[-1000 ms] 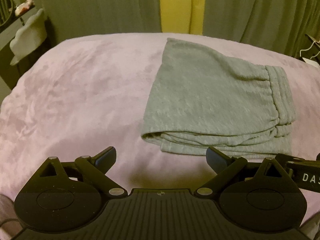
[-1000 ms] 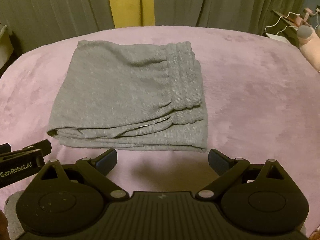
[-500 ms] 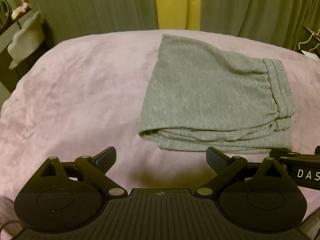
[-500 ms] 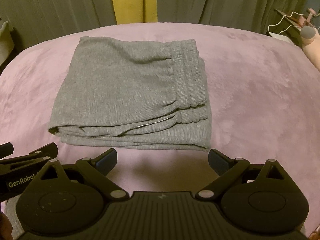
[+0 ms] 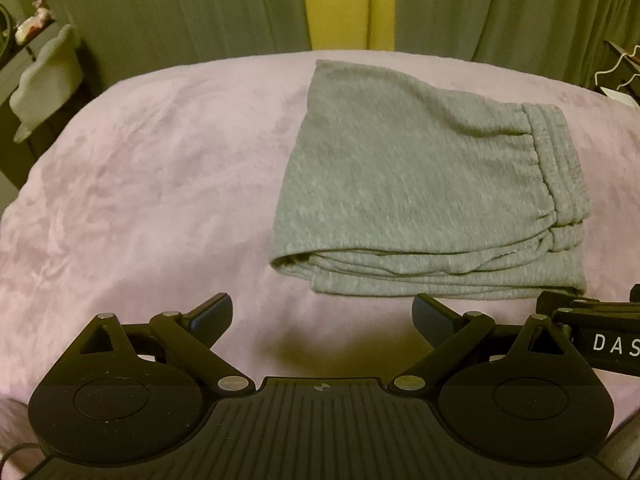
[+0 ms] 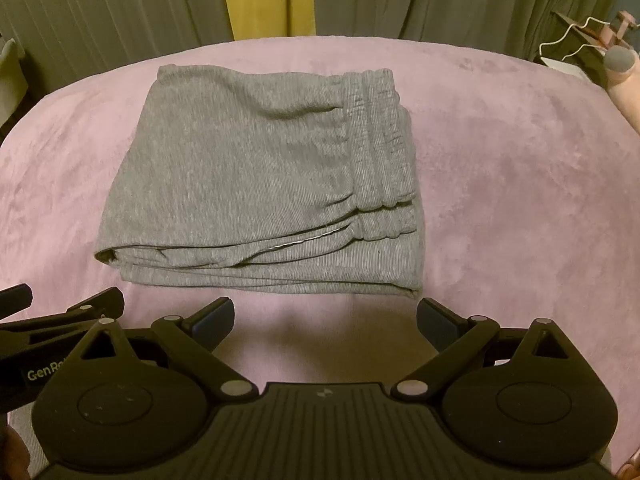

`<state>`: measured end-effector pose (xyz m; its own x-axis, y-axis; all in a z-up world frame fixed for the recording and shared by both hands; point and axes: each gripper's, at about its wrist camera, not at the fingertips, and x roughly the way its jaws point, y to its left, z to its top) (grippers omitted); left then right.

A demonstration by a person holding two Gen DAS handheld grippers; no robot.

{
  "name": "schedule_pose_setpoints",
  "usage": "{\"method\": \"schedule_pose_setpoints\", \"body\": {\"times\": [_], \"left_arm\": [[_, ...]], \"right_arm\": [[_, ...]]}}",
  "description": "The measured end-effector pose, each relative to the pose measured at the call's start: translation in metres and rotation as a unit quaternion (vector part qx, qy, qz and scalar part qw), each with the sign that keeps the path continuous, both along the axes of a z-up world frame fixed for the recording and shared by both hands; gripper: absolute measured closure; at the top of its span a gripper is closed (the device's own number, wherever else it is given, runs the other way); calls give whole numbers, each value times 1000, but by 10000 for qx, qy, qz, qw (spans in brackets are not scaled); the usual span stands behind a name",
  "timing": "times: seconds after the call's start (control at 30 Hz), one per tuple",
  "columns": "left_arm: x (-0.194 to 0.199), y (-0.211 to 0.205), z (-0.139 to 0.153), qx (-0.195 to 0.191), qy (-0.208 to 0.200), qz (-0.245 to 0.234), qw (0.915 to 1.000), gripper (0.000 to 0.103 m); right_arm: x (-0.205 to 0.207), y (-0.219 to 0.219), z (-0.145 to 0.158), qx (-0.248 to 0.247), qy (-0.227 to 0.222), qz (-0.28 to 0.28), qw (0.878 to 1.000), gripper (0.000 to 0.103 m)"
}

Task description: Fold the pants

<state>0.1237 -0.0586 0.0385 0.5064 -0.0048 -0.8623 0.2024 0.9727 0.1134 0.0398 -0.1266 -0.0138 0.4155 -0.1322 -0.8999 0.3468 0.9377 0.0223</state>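
Bed (image 5: 140,184) under a pink plush cover fills both views; grey-green curtains (image 6: 460,0) behind it, with a yellow strip (image 5: 340,0) between them. Pants (image 6: 260,184), grey, lie folded into a compact rectangle on the cover, toward the far middle of the bed; waistband (image 6: 380,152) on the right side, stacked layer edges along the near side, fold at the left. In the left wrist view the pants (image 5: 420,200) sit right of centre. Left gripper (image 5: 322,314) held level above the cover, short of the pants' near edge, pointing forward; jaws wide apart, nothing between them, not touching the cloth. Right gripper (image 6: 324,316) in like pose, just beside the left one, centred on the near edge of the pants; jaws wide apart, empty. Each gripper's side shows at the edge of the other's view. White object on a shelf at far left (image 5: 44,80); white hanger (image 6: 572,40) at far right.
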Motion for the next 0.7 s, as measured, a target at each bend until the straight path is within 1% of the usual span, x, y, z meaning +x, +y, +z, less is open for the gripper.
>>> {"method": "schedule_pose_setpoints", "body": {"times": [0.7], "left_arm": [[2, -3, -7, 73, 107, -38, 9999, 3]], "right_arm": [[2, -2, -4, 27, 77, -3, 10000, 5]]}}
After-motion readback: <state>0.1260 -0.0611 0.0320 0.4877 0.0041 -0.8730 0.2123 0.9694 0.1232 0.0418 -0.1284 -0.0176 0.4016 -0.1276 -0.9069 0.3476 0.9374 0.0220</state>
